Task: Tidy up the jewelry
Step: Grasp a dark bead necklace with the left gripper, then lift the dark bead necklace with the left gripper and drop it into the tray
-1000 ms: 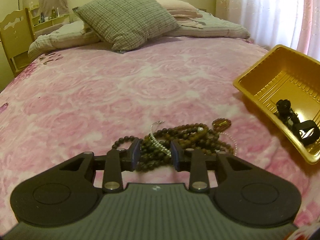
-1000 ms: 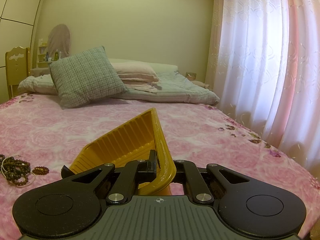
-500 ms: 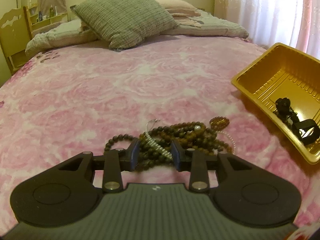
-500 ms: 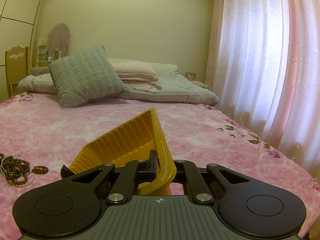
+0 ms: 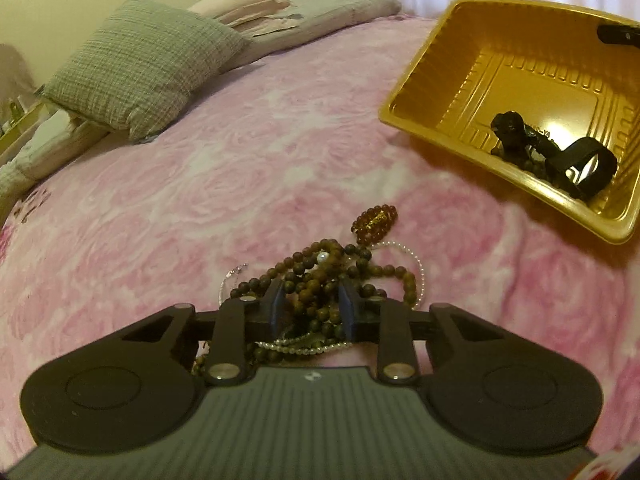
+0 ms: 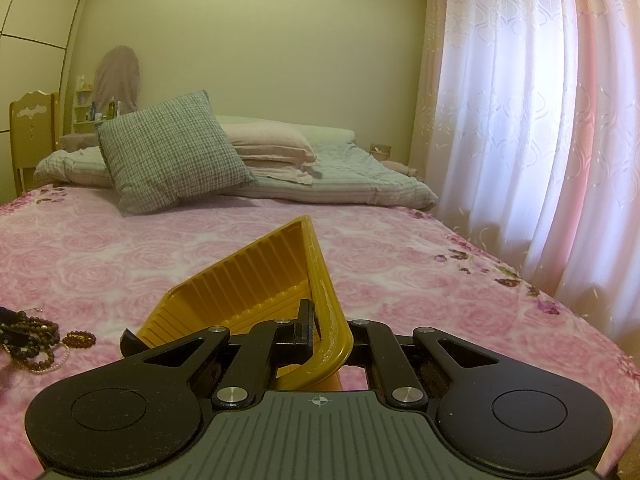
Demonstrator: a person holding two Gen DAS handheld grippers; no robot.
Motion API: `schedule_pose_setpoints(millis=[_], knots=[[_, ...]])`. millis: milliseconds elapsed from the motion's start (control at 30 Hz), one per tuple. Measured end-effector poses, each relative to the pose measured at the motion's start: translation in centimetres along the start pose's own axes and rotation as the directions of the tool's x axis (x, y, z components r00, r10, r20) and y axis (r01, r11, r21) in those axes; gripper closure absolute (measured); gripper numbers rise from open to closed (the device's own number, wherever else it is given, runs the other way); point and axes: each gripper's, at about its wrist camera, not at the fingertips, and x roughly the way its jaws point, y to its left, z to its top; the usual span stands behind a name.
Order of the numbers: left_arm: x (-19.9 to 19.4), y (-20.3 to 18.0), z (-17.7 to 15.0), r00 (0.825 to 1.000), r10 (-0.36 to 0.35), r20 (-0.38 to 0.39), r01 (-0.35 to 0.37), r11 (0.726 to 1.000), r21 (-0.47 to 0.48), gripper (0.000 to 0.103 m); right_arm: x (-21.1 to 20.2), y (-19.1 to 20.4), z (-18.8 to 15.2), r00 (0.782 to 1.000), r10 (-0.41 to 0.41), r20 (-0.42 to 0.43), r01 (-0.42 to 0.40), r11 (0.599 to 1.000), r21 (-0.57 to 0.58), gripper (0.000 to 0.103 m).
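Note:
A tangle of brown bead necklaces with a pearl strand lies on the pink bedspread. My left gripper is open, its jaws down on either side of the beads. An amber bead bracelet lies just beyond the pile. The yellow tray sits tilted at the right and holds black jewelry and a black band. My right gripper is shut on the tray's rim. The bead pile also shows at the far left of the right wrist view.
A checked cushion and folded bedding lie at the head of the bed. White curtains hang along the right side. A wooden chair stands past the left edge of the bed.
My left gripper has pushed forward and down into the bead pile and turned toward the tray. The jaws now straddle the beads. The right gripper holds the tray still.

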Motion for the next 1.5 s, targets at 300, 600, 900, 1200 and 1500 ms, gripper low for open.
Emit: schedule_pose_setpoints(millis=[300, 600, 900, 1200, 1500], knots=[[-0.8, 1.4, 1.0, 1.000, -0.025, 0.016, 0.025, 1.000, -0.001, 0.097, 0.1, -0.3, -0.1, 1.000, -0.002, 0.000, 0.002, 1.000, 0.002, 0.096], [-4.6, 5.1, 5.5, 0.987, -0.022, 0.161, 0.040, 0.993, -0.107, 0.098, 0.0, -0.2, 0.0, 1.000, 0.000, 0.002, 0.000, 1.000, -0.003, 0.096], [-7.0, 6.9, 9.3, 0.968, -0.016, 0.250, 0.054, 0.988, -0.145, 0.098, -0.1, -0.1, 0.3, 1.000, 0.002, 0.005, -0.002, 1.000, -0.002, 0.096], [-8.5, 7.0, 11.8, 0.947, -0.014, 0.321, 0.060, 0.989, -0.136, 0.098, -0.2, 0.2, 0.3, 1.000, 0.003, 0.006, -0.003, 1.000, -0.002, 0.096], [-9.8, 6.7, 14.1, 0.928, -0.015, 0.373, 0.063, 0.991, -0.116, 0.098, -0.2, 0.3, 0.4, 1.000, 0.003, 0.006, -0.003, 1.000, -0.001, 0.096]])
